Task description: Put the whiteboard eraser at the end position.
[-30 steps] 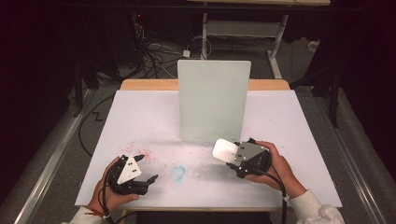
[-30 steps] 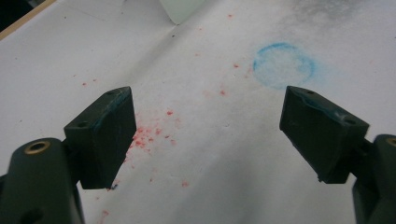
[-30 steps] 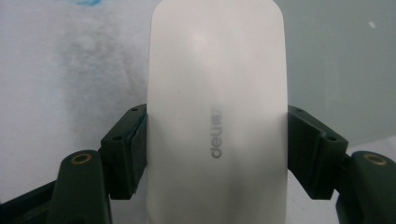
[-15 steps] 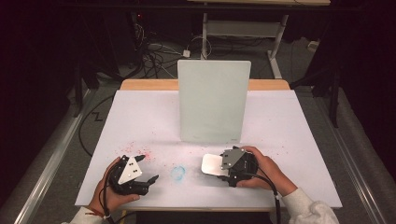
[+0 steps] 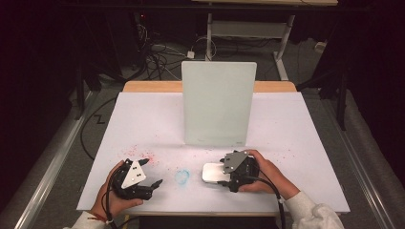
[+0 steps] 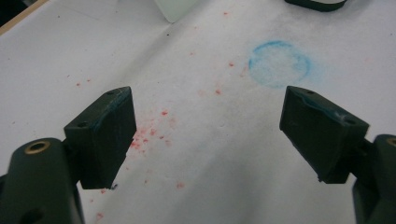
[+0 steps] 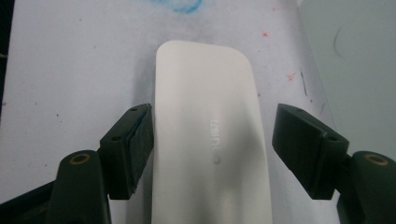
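Note:
A white rounded eraser block (image 5: 210,172) (image 7: 205,84) lies flat on the white table sheet (image 5: 143,124), just right of a blue chalky ring (image 5: 182,177) (image 6: 279,64). My right gripper (image 5: 221,174) (image 7: 212,135) straddles the block's near end. Its jaws are open, the left pad against the block's side and the right pad a sliver off it. My left gripper (image 5: 150,172) (image 6: 208,121) rests at the front left, open and holding nothing, with red specks (image 6: 149,135) on the sheet between its jaws.
An upright pale whiteboard panel (image 5: 218,102) (image 7: 355,56) stands mid-table behind the block. Red specks (image 5: 138,153) are scattered on the sheet at front left. The table's front edge lies just below both hands. Cables and a desk frame sit on the floor beyond.
My right gripper has carried the white block from near the panel's base down and left, and set it flat on the sheet beside the blue ring. The left gripper has stayed put.

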`<state>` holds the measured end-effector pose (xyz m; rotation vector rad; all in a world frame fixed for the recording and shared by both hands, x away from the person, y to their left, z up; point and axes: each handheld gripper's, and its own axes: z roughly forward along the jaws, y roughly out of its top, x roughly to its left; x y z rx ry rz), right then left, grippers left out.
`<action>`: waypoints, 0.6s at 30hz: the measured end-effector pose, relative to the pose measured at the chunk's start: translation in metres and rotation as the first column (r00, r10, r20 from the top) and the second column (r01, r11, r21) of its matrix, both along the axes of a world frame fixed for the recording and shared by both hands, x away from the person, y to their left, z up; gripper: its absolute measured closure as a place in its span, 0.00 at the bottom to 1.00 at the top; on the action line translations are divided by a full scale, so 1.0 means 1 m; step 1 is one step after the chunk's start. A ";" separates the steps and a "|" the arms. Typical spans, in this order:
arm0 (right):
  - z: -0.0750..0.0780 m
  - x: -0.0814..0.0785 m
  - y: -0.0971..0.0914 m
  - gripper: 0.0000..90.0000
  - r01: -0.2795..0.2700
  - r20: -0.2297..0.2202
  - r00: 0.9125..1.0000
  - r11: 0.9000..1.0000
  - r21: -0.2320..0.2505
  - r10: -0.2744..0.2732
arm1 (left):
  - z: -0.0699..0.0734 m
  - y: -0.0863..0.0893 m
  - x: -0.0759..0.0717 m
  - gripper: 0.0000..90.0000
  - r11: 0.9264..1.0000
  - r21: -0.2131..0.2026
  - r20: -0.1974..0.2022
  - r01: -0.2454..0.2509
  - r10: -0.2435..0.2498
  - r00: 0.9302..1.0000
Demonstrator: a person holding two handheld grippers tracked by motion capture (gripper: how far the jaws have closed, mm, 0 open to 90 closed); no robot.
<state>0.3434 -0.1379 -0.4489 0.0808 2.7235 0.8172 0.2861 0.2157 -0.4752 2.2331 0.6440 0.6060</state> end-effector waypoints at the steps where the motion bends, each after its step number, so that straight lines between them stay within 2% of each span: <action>1: 0.002 -0.002 -0.002 0.32 0.004 0.012 1.000 1.000 0.006 -0.004 | 0.000 0.000 0.000 0.20 1.000 -0.001 0.000 -0.001 0.001 1.000; 4: 0.005 -0.003 -0.004 0.32 0.012 0.021 1.000 1.000 0.018 -0.012 | 0.000 0.000 0.000 0.20 1.000 -0.001 0.000 -0.002 0.002 1.000; 5: 0.008 -0.004 -0.007 0.34 0.024 0.054 0.998 0.999 0.033 -0.026 | 0.000 0.000 0.000 0.20 1.000 -0.001 0.000 -0.001 0.001 1.000; 10: 0.017 -0.004 -0.014 0.34 0.064 0.090 0.993 0.994 0.083 -0.072 | 0.000 0.001 0.000 0.20 1.000 -0.003 0.001 -0.002 0.002 1.000; 14: 0.024 -0.005 -0.021 0.34 0.106 0.138 0.983 0.988 0.109 -0.121 | 0.000 0.001 0.000 0.20 1.000 -0.002 0.001 -0.003 0.003 1.000; 15: 0.027 -0.005 -0.024 0.34 0.124 0.154 0.978 0.985 0.118 -0.141 | 0.000 0.000 0.000 0.20 1.000 -0.003 0.002 -0.002 0.002 1.000; 16: 0.027 -0.005 -0.024 0.34 0.124 0.154 0.978 0.985 0.118 -0.141 | 0.000 0.000 0.000 0.20 1.000 -0.002 0.002 -0.002 0.002 1.000; 17: 0.029 -0.005 -0.028 0.34 0.148 0.174 0.970 0.980 0.131 -0.169 | 0.000 0.000 0.000 0.20 1.000 -0.003 0.002 -0.003 0.003 1.000; 18: 0.029 -0.005 -0.028 0.34 0.148 0.174 0.970 0.980 0.131 -0.169 | 0.000 0.000 0.000 0.20 1.000 -0.003 0.001 -0.003 0.003 1.000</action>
